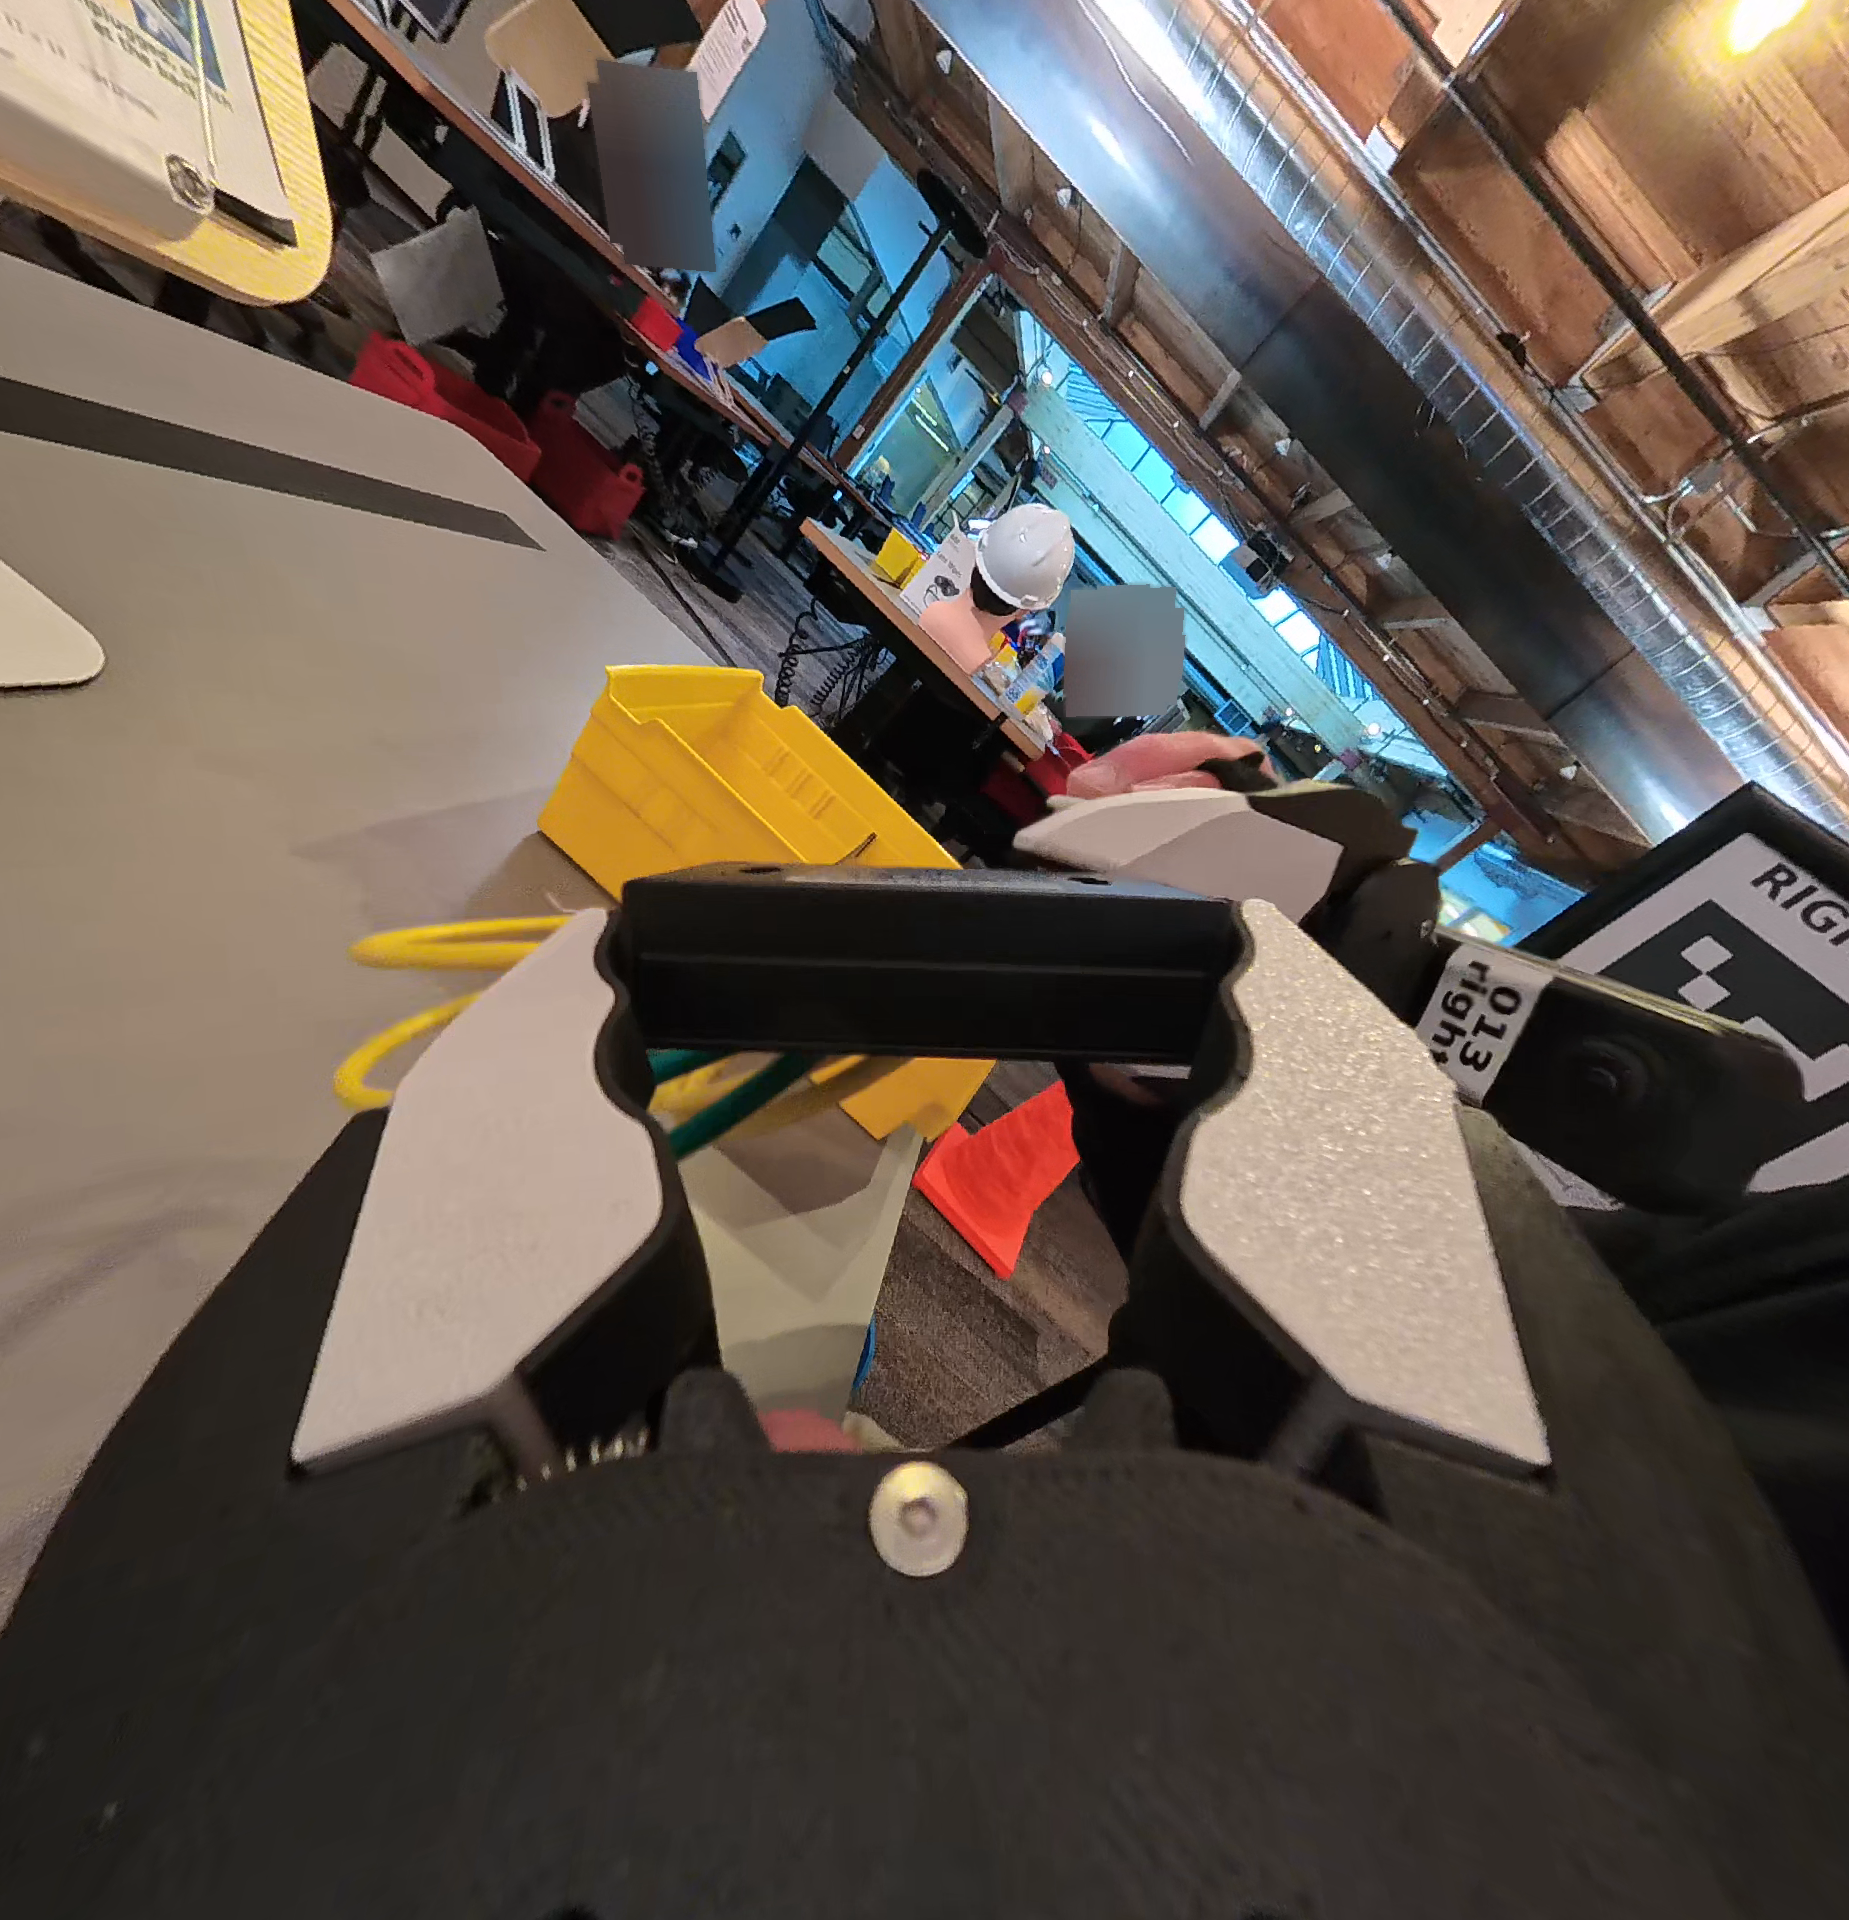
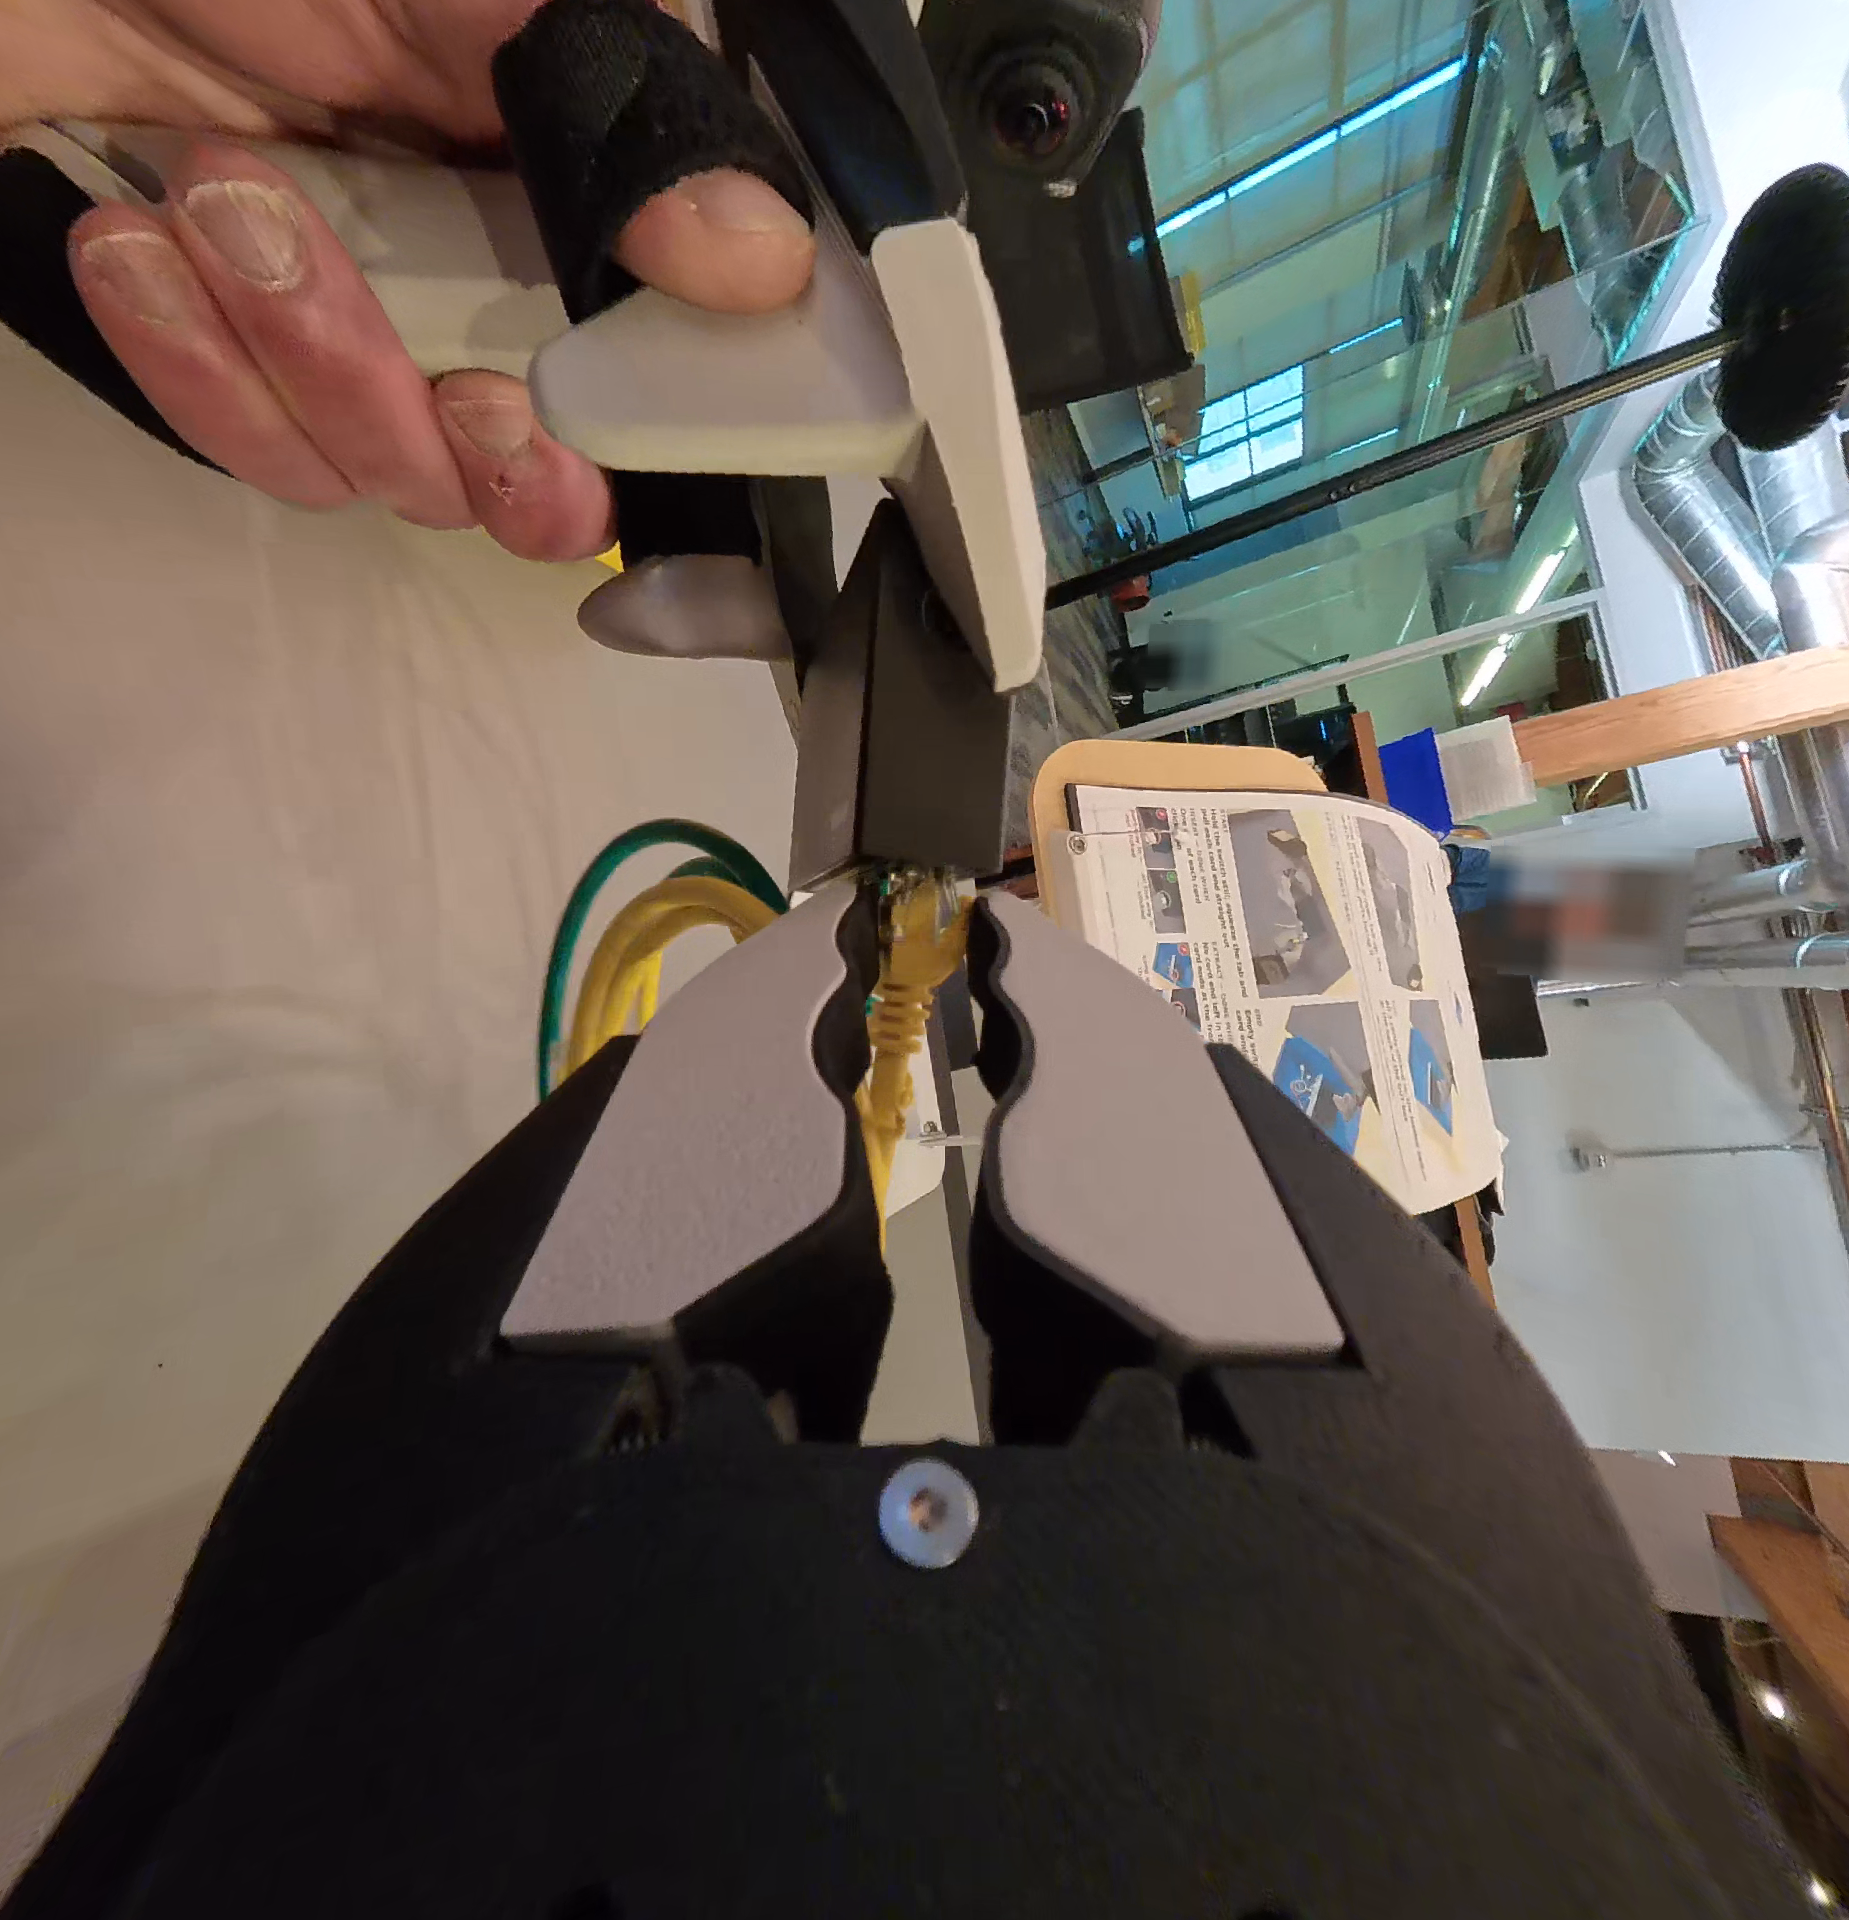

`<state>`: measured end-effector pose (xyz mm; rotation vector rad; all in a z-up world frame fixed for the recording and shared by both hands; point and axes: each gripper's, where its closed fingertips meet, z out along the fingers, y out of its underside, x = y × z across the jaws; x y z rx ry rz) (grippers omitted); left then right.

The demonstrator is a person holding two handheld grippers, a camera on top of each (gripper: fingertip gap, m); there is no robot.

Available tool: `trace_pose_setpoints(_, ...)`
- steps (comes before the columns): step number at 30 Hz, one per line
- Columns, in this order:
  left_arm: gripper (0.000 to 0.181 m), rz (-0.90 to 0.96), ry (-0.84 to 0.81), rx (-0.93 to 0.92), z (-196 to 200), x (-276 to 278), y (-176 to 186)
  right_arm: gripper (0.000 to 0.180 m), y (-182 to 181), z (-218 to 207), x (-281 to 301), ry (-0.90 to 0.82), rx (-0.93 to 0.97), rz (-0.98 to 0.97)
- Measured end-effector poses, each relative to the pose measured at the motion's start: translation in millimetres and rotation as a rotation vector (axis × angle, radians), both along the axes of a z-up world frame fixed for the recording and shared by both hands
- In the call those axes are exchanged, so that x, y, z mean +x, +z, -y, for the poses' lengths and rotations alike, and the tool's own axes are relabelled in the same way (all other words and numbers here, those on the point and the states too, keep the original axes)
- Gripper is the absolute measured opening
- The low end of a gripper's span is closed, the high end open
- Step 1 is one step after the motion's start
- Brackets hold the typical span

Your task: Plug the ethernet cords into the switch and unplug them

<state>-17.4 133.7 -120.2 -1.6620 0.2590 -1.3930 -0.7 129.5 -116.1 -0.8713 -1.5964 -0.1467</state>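
Observation:
My left gripper [image 1: 925,997] is shut on the black switch [image 1: 920,935] and holds it by its two ends above the table. In the right wrist view the switch [image 2: 899,748] hangs port side down between the left gripper's white fingers [image 2: 961,416], with a person's hand [image 2: 276,312] on the handle. My right gripper [image 2: 920,935] is closed around the yellow ethernet plug [image 2: 915,940], which sits at a port of the switch. The yellow cord [image 2: 629,966] and a green cord [image 2: 587,914] loop on the table behind; both also show in the left wrist view, yellow [image 1: 421,1029] and green [image 1: 743,1101].
A yellow bin [image 1: 733,779] stands on the grey table [image 1: 224,831] just beyond the switch. An orange cone [image 1: 1003,1174] lies on the floor past the table edge. A board with an instruction sheet [image 2: 1294,987] stands behind the switch. Other work tables are farther off. Only a small space, under 4 cm, lies between the two pairs of fingers.

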Motion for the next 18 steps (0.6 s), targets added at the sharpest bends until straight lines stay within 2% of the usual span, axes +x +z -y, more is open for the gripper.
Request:
trace_pose_setpoints(1,0.103,0.011,0.007,-0.007,-0.7,-0.7,0.3,0.015,-0.9,0.8,0.0,-0.001,-0.001,0.019)
trace_pose_setpoints(18,0.103,0.028,-0.016,-0.033,1.7,1.9,-2.3,0.013,-2.6,3.4,2.1,0.038,0.0,0.206)
